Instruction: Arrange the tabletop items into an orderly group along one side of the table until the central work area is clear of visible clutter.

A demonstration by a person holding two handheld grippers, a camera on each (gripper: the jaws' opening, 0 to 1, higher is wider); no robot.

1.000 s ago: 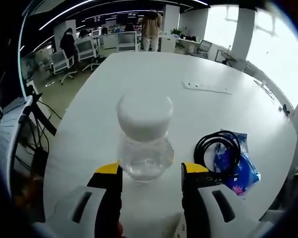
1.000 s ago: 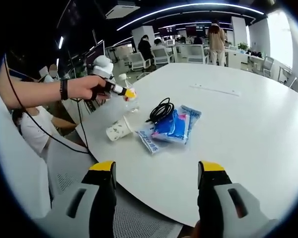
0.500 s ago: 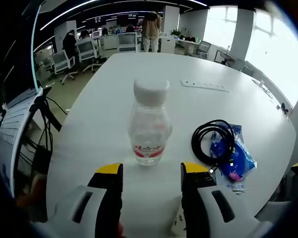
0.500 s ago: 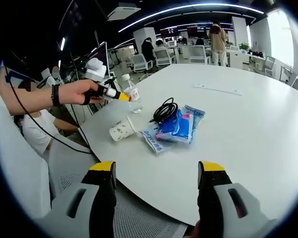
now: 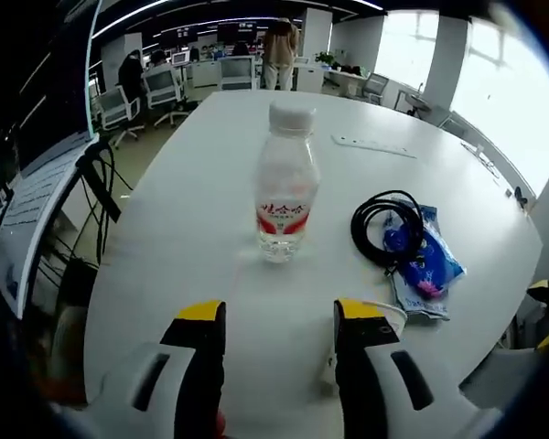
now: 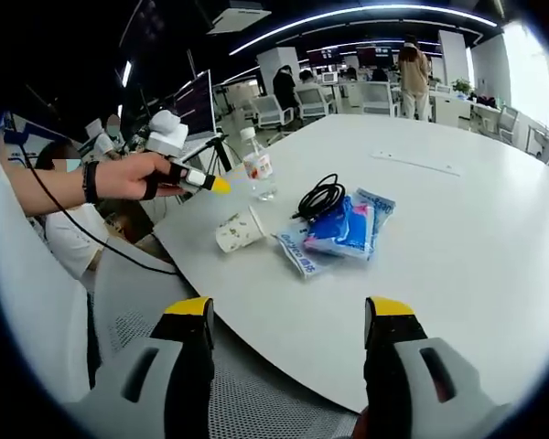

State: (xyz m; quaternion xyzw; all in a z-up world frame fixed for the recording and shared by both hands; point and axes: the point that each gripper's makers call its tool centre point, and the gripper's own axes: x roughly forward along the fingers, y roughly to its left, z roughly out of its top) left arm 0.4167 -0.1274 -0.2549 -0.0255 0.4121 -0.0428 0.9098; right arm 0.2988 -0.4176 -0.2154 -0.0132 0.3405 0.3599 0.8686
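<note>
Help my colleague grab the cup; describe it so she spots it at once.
On the white round table, look near the edge closest to the left gripper. The paper cup lies tipped on its side between the upright water bottle and the blue packets; it alone is white with small specks.

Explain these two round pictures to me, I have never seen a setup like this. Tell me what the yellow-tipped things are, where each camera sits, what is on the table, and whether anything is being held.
No robot here: a person holds a two-jaw hand tool, a gripper, in each hand, and each carries a fisheye camera looking along its jaws.

In the left gripper view, the left gripper rises from the bottom, jaws open and empty. Ahead on the white table stands an upright water bottle, apart from the jaws. To its right lie a coiled black cable and blue packets.

In the right gripper view, the right gripper is also open and empty, near the table edge. The same things show from farther off, plus a paper cup on its side. The person's hand holds the left gripper beside the bottle.
</note>
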